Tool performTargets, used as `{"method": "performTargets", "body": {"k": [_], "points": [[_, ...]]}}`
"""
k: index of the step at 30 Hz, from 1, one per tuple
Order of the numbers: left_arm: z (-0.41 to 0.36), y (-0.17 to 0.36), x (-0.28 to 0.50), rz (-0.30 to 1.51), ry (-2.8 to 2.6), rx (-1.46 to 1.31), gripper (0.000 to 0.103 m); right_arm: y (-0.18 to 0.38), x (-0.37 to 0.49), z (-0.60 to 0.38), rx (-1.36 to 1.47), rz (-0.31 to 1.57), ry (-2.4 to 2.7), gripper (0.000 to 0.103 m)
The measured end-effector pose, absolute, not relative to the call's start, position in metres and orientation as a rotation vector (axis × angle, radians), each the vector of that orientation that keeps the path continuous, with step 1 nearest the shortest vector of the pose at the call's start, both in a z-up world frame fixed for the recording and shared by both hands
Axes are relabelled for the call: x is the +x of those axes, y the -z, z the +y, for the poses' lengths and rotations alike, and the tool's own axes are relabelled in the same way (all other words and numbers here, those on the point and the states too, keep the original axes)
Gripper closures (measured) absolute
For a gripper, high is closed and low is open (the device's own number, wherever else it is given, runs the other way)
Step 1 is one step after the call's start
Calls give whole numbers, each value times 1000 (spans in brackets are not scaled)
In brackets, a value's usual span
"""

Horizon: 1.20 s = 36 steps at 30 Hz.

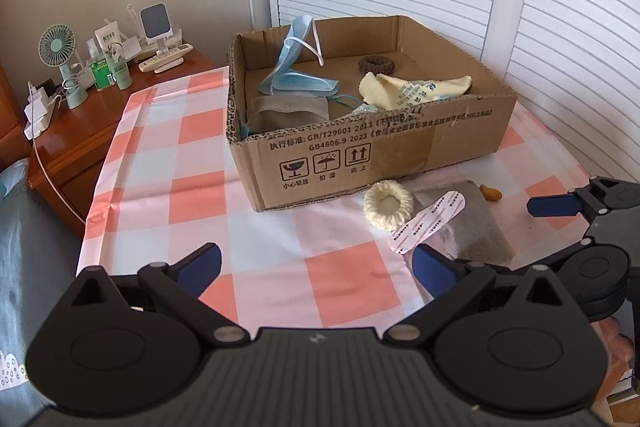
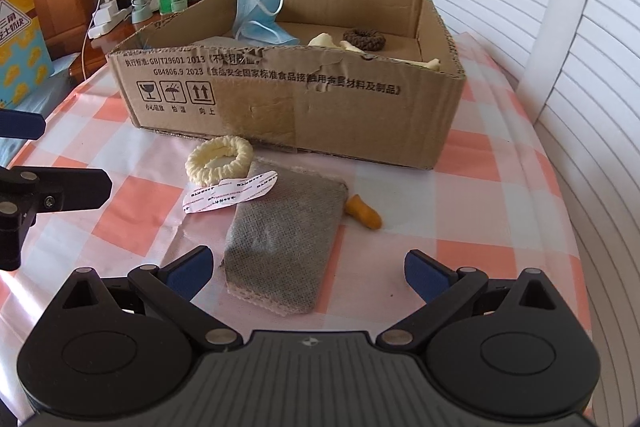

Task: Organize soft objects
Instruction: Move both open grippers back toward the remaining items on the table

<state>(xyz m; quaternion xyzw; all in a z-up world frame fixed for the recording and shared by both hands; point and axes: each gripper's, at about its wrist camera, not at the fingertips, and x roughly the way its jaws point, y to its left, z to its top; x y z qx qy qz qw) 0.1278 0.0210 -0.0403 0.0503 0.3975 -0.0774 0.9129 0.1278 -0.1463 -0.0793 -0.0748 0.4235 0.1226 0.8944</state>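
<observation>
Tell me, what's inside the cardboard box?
Inside the cardboard box: a blue face mask, brown scrunchie, yellow cloth and grey pouch. The front wall hides anything lower down.

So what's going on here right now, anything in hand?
Nothing is held. Both the left gripper and right gripper hover open over the checked cloth. The cardboard box already holds a blue mask and brown scrunchie. Outside it lie the cream scrunchie, grey pouch, a white strip and an orange earplug.
</observation>
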Motion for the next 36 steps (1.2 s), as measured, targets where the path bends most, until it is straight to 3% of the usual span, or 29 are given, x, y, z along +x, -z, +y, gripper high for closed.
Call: {"method": "performTargets", "body": {"k": [13, 36], "points": [[19, 45, 134, 821, 158, 115, 2, 77, 128, -168, -161, 850, -231, 0], [53, 49, 141, 801, 74, 76, 2, 67, 145, -122, -116, 781, -592, 0]]}}
